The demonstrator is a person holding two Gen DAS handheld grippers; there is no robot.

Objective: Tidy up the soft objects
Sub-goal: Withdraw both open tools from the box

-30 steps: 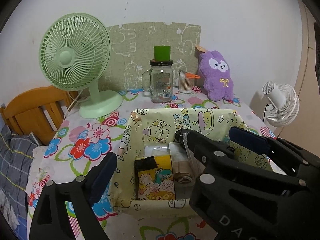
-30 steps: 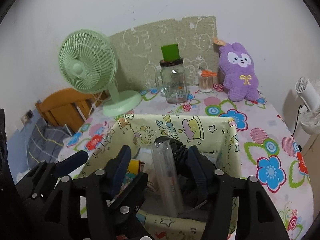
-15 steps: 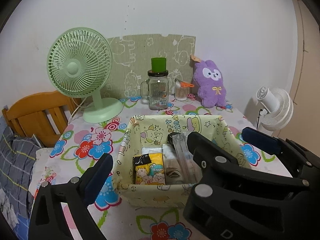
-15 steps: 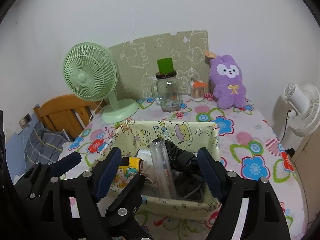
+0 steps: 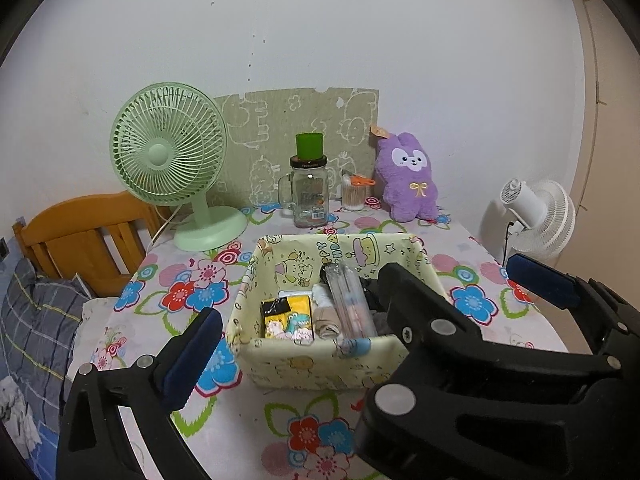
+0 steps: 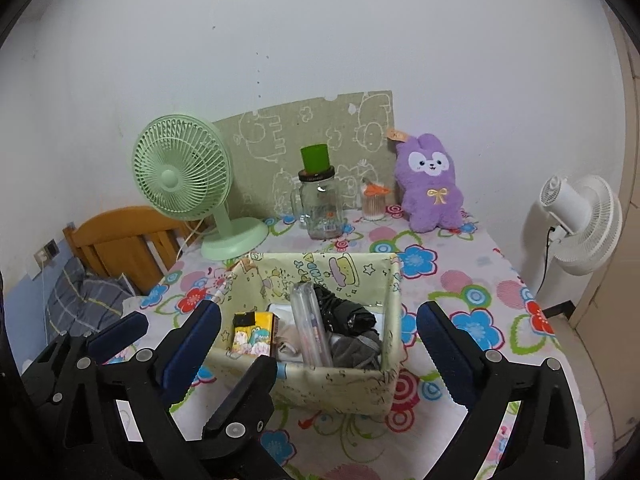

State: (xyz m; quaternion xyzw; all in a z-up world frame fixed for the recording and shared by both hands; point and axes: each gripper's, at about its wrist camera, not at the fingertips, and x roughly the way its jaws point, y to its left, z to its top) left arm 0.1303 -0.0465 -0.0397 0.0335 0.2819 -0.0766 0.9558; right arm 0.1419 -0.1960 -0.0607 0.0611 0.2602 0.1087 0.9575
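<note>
Left wrist view: the left gripper (image 5: 360, 320) gapes, empty, its jaws just widened, angled down short of the bin (image 5: 320, 364) at 12 o'clock. Re-entering could snag the bin's floppy wall.

Right wrist view: the right gripper (image 6: 318, 334), also just opened, holds nothing; the dark cloth (image 6: 352, 334) lies in the bin, the plush (image 6: 430, 184) at 1 o'clock by the wall.

White wall (image 5: 360, 32) behind, few small marks. Green cartoon-print board (image 5: 280, 136) leaning against it. Counter (image 5: 280, 440) under floral cloth. Green fan (image 5: 168, 148) back left on counter, white fan (image 6: 580, 220) standing off right edge, cord hanging. Wooden headboard (image 5: 80, 232) left, plaid bedding (image 5: 36, 320) below. Beige door edge (image 6: 632, 160) far right. Even, soft indoor light.
</note>
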